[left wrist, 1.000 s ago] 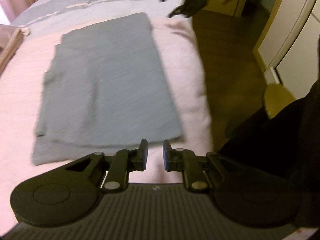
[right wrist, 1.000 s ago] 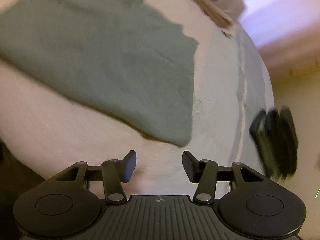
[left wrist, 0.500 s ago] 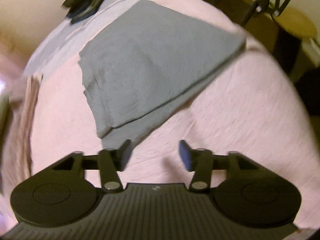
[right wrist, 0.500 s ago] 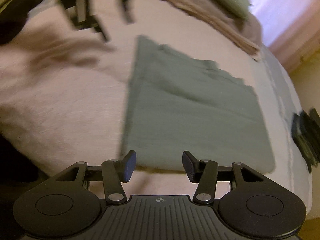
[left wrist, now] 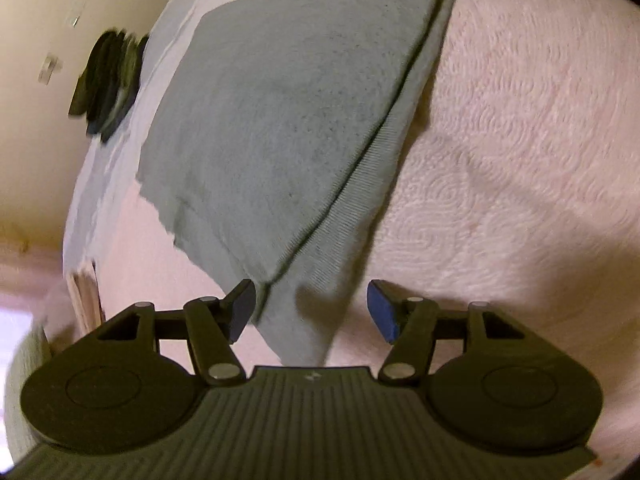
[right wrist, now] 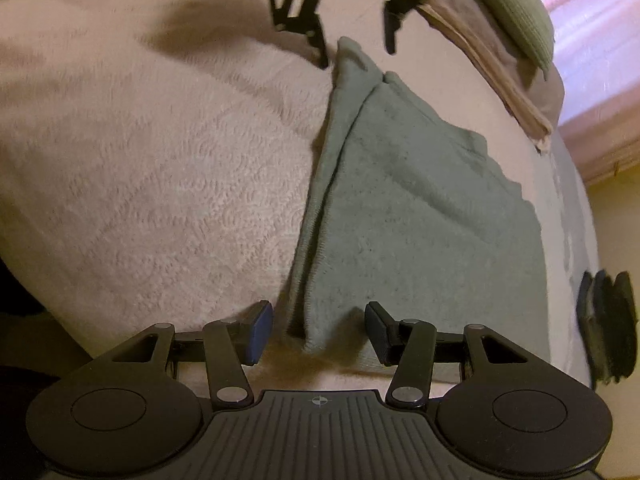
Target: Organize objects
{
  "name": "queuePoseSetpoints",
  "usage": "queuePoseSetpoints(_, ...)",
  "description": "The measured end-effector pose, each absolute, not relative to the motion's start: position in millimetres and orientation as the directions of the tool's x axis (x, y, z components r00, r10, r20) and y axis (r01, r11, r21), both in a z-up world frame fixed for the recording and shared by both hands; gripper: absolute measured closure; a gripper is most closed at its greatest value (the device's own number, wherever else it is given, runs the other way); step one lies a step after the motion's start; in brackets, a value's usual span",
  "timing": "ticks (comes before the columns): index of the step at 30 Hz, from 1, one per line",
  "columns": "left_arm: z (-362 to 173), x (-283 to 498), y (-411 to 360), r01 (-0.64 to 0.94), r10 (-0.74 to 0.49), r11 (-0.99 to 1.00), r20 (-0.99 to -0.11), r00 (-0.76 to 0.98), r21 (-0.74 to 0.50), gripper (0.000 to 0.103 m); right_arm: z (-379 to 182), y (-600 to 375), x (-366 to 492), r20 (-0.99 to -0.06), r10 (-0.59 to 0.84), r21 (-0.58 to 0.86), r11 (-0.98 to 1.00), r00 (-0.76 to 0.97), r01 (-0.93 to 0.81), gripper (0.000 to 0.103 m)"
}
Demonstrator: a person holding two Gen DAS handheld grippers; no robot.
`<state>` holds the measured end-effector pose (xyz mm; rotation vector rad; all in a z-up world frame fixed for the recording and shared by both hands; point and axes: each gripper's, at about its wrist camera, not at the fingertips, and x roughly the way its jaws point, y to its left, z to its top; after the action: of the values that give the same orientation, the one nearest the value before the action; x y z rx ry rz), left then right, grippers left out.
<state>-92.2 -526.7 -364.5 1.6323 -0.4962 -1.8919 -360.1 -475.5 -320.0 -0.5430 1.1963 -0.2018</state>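
A folded grey-green towel (left wrist: 280,120) lies flat on the pink bedspread (left wrist: 520,160). Its near corner reaches in between the fingers of my open left gripper (left wrist: 310,310). In the right wrist view the same towel (right wrist: 420,208) stretches away, and another of its corners sits between the spread fingers of my open right gripper (right wrist: 318,332). The left gripper (right wrist: 352,46) shows at the top of that view, hovering over the towel's far corner. Neither gripper has closed on the cloth.
A dark, blurred object (left wrist: 106,84) lies on the pale grey strip at the bed's edge, also seen as the dark object (right wrist: 608,328) at right. Folded tan blankets (right wrist: 500,76) and a green pillow (right wrist: 508,4) sit beyond the towel. A cream wall (left wrist: 40,120) borders the bed.
Both grippers swung round and came down low to opposite corners of the towel. The left gripper's fingers spread from nearly together to wide apart. The towel has not moved.
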Motion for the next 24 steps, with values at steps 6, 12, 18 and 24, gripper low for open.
queuePoseSetpoints(6,-376,-91,-546,0.061,-0.645,-0.763,-0.752,-0.133,0.643,0.043,-329,-482,-360,-0.819,-0.462,-0.529,0.837,0.341,-0.137,0.056)
queuePoseSetpoints(12,-383,-91,-560,0.000,-0.622,-0.775,-0.763,-0.176,0.632,0.043,-329,-482,-360,-0.823,-0.463,-0.522,0.845,0.328,-0.117,0.057)
queuePoseSetpoints(18,-383,-90,-571,-0.022,-0.591,-0.794,-0.781,-0.202,0.607,0.051,-317,-487,-362,-0.825,-0.448,-0.496,0.866,0.344,-0.061,0.083)
queuePoseSetpoints(24,-376,-94,-579,-0.046,-0.521,-0.840,-0.827,-0.210,0.541,0.078,-285,-497,-362,-0.820,-0.442,-0.468,0.884,0.363,0.020,0.092)
